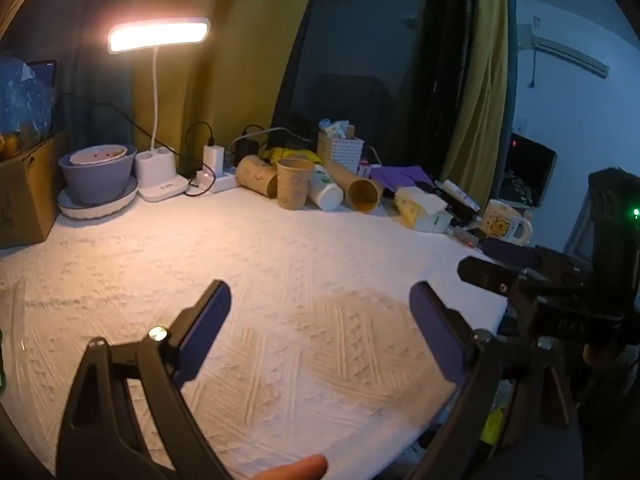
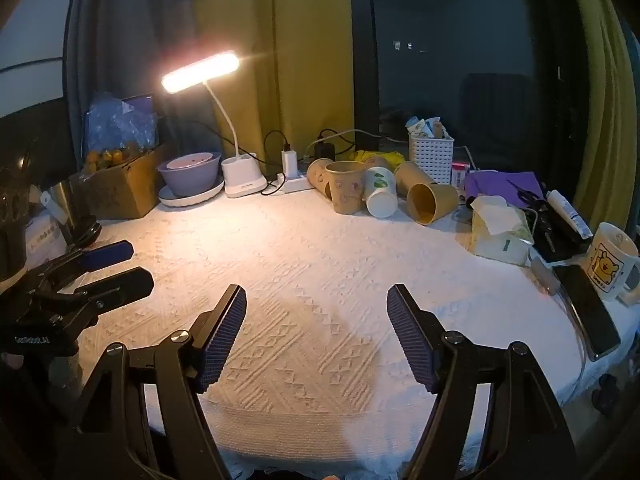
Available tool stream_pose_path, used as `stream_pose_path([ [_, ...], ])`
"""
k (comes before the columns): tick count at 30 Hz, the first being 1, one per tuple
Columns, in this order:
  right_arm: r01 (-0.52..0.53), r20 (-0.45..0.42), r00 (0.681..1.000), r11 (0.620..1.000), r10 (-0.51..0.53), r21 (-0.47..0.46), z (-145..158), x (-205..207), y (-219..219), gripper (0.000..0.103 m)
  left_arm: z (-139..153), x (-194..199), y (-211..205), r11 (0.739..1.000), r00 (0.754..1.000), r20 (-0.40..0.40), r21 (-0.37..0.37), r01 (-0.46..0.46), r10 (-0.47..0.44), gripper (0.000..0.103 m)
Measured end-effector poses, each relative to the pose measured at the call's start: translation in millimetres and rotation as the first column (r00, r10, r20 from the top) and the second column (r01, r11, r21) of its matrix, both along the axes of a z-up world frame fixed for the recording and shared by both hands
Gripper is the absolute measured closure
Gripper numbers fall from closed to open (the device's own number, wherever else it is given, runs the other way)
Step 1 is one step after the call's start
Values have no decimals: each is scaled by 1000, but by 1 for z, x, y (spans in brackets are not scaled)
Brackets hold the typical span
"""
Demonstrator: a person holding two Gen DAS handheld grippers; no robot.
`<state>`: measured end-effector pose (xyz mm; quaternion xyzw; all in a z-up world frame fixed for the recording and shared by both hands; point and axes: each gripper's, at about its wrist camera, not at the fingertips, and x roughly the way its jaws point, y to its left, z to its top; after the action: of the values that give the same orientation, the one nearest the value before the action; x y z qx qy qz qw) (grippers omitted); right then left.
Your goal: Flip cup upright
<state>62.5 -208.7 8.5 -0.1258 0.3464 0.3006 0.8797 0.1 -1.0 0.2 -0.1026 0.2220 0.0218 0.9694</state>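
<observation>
Several paper cups stand and lie at the back of the white textured cloth (image 2: 320, 264). One brown cup (image 2: 347, 191) (image 1: 294, 184) stands upright with its mouth up. Beside it a white cup (image 2: 382, 192) (image 1: 326, 192) lies tipped, bottom toward me. A brown cup (image 2: 430, 200) (image 1: 362, 194) lies on its side with its mouth toward me. Another brown cup (image 2: 318, 176) (image 1: 256, 176) lies behind. My left gripper (image 1: 320, 308) is open and empty over the cloth, and shows at the left of the right wrist view (image 2: 120, 268). My right gripper (image 2: 316, 312) is open and empty, well short of the cups.
A lit desk lamp (image 2: 244, 176) and a purple bowl on a plate (image 2: 190, 180) stand at the back left beside a cardboard box (image 2: 120, 192). A white basket (image 2: 431, 158), tissue pack (image 2: 500, 232), phone (image 2: 592, 312) and bear mug (image 2: 610, 264) are on the right.
</observation>
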Motion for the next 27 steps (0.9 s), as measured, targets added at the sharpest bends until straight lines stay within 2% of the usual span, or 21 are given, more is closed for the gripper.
stream_pose_path([
  [1,0,-2,1000,1000,0,3,0,0,0,27,0,0,1,1000,1000,-4,-18,-1,1,11],
  [27,12,9,1000,1000,-12,3,5,0,-5,27,0,6,-11,999,998,-10,-5,54,-54,11],
])
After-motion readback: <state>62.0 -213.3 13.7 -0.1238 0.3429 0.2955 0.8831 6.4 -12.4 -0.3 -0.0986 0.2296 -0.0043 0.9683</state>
